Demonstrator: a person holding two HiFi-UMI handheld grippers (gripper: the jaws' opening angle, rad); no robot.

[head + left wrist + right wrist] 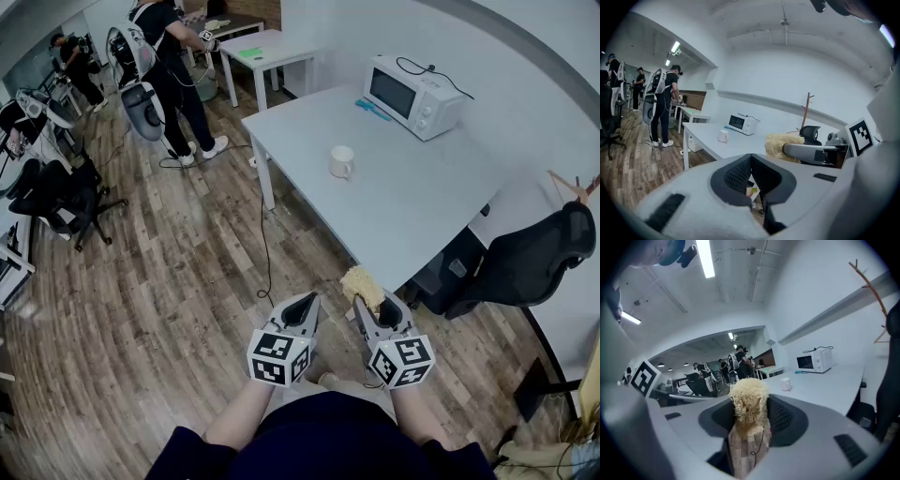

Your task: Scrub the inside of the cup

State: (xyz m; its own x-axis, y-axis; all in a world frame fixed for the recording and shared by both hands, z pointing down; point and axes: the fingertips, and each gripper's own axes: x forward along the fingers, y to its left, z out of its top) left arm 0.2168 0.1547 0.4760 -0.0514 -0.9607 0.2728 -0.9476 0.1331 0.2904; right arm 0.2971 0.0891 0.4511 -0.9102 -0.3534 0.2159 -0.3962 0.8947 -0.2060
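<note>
Ahead of right claw [375,305], clamped on scrubber [363,285]: cup [341,161], unreached. Left claw [300,306] closed, empty. Next: approach, steady cup.

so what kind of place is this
Likely an open office or lab: a white table with a microwave on it, a black office chair beside it, another desk across the wood floor.

Cup [341,161] interior too small
</note>
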